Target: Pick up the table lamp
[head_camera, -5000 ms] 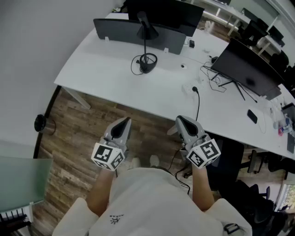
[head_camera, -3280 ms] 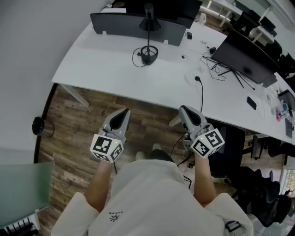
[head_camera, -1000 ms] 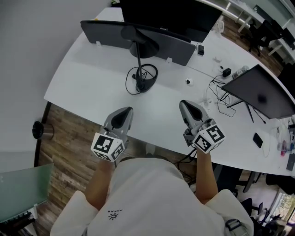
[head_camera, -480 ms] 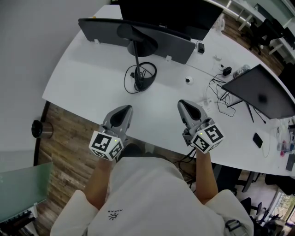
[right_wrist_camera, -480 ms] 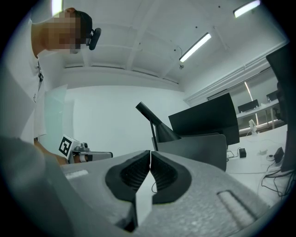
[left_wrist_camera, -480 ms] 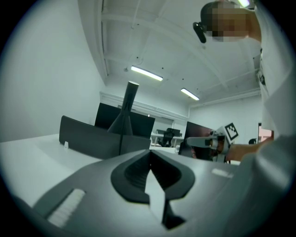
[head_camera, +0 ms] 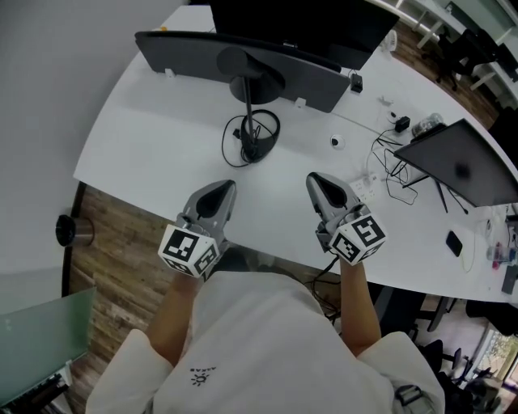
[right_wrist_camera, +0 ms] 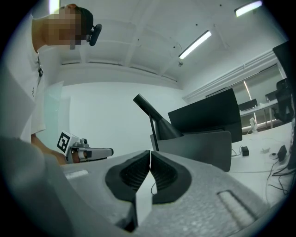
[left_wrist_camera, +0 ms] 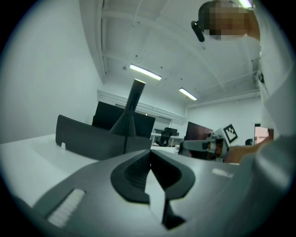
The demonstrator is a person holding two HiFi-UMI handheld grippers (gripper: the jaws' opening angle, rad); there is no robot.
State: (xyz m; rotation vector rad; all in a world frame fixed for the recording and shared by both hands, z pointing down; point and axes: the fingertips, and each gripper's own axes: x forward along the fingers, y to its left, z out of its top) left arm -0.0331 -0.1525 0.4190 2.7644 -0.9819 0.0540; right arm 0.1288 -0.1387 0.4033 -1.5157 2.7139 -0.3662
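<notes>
The black table lamp stands on the white desk, with a cone shade, a thin stem and a round base ringed by its cable. In the head view my left gripper and right gripper hover over the desk's near edge, short of the lamp and to either side of it. Both are shut with nothing between the jaws. The left gripper view shows the lamp beyond the closed left gripper. In the right gripper view the lamp rises past the closed right gripper.
A grey divider panel and a dark monitor stand behind the lamp. To the right are another dark screen, loose cables and a phone. A black cylinder stands on the wooden floor at the left.
Both grippers have moved forward from above the floor to over the desk's near edge, closer to the lamp. Both have stayed shut.
</notes>
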